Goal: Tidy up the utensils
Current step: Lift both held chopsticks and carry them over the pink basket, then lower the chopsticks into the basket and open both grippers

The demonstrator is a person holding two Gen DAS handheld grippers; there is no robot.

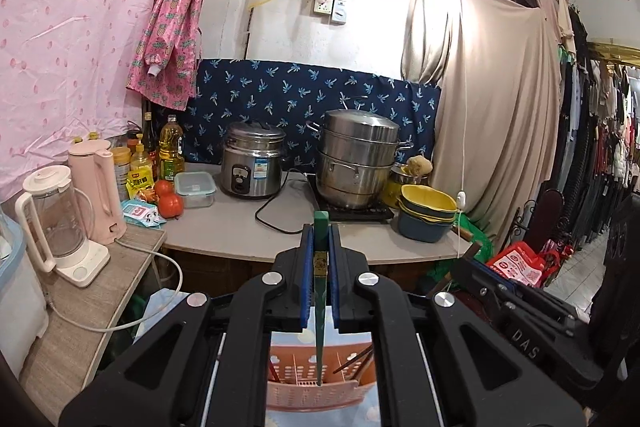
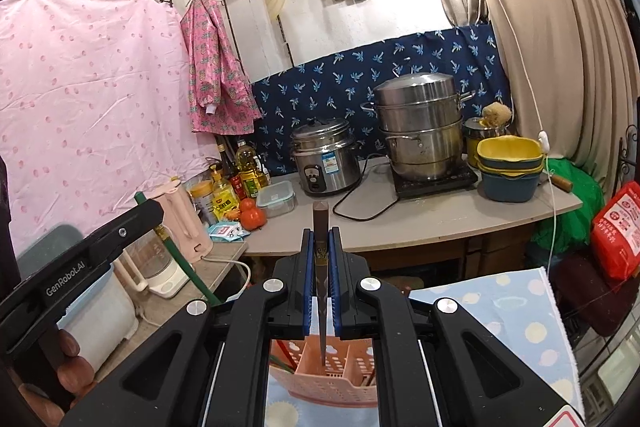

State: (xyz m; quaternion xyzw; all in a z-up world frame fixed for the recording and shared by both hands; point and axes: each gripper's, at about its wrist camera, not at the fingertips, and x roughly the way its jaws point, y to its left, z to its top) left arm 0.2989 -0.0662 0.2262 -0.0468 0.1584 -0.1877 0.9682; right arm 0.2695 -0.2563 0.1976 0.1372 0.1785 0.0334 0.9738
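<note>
Gripping a green chopstick in my left gripper, I see its jaws clamped on the shaft, the tip pointing down over the pink utensil basket. My right gripper is likewise closed on a brown chopstick, its tip hanging just above the same basket's middle compartments. More chopsticks lean inside the basket, which sits on a blue patterned cloth.
</note>
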